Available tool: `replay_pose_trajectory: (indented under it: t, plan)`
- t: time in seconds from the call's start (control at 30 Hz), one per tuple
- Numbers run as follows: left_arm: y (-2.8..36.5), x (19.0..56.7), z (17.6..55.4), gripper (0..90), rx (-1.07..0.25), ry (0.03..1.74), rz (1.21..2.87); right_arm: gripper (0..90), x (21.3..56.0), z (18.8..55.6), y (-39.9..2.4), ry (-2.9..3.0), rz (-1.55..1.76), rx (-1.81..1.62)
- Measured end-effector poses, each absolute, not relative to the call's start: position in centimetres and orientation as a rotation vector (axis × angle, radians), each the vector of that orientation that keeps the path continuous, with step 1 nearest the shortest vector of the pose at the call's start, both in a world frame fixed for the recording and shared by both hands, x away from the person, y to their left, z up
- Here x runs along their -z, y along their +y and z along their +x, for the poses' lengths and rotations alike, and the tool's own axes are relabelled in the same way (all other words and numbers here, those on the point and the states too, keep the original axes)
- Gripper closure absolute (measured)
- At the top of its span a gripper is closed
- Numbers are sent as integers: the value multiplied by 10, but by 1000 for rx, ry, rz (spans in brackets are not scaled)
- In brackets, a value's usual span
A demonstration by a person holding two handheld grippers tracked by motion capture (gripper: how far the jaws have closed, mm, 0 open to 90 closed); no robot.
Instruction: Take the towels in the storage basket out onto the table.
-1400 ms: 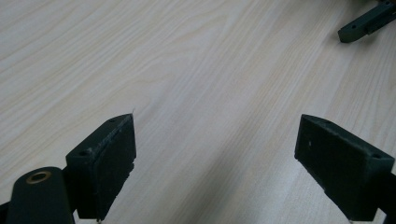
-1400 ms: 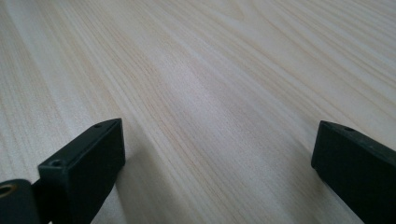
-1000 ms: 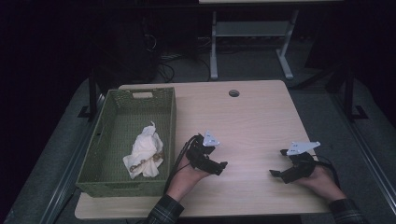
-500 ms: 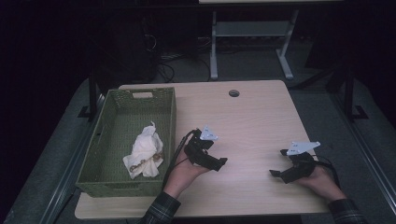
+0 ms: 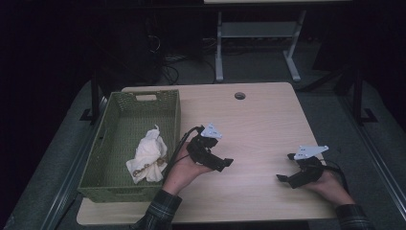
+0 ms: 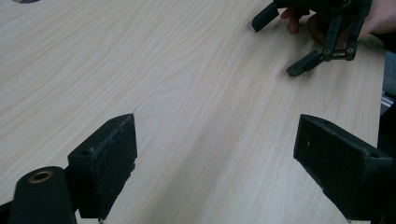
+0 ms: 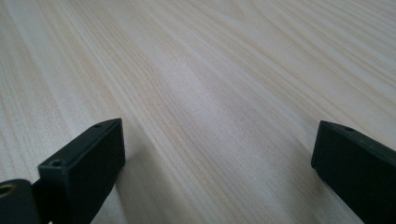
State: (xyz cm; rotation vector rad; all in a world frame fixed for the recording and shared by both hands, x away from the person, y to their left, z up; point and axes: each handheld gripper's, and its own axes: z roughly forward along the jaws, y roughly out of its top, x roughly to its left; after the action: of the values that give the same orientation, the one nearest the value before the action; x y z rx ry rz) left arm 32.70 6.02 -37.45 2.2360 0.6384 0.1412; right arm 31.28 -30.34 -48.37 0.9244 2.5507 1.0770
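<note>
A: Pale wood under both tools, nothing between the jaws. My left gripper (image 5: 225, 163) hangs spread just beside the green basket (image 5: 171, 115), at the table's (image 5: 268, 115) front-left; the white cloth (image 5: 148, 153) lies crumpled inside.

B: Risk?

A: I'd say snagging the basket wall on reaching in, dragging it. My right gripper (image 5: 286, 167) rests spread near the front-right edge, palm low.

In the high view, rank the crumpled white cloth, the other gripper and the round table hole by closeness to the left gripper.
1. Crumpled white cloth, in the green woven basket, just left of the left gripper.
2. Round table hole, beyond it near the far edge.
3. Right gripper, off to its right.
</note>
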Motion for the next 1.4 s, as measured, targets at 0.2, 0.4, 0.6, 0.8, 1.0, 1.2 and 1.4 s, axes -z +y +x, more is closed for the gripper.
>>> replay_pose_trajectory:
  t: [0.2, 0.4, 0.6, 0.8, 1.0, 1.2, 1.4]
  plan:
    - [67, 367, 332, 127, -135, 633, 2235, 25, 484, 313, -303, 2551, 924, -1077]
    - [76, 361, 334, 127, -119, 637, 2250, 25, 484, 313, -303, 2550, 924, -1078]
    - [86, 355, 335, 127, -123, 639, 2246, 25, 484, 313, -303, 2551, 925, -1078]
    - [98, 352, 336, 127, -131, 641, 2249, 25, 484, 313, -303, 2551, 924, -1077]
    - [108, 349, 337, 127, -142, 661, 2237, 25, 484, 313, -303, 2551, 924, -1077]
    - [123, 344, 338, 127, -166, 684, 2221, 25, 484, 313, -303, 2551, 924, -1077]
    - [134, 341, 337, 127, -184, 709, 2204, 25, 484, 313, -303, 2551, 924, -1077]
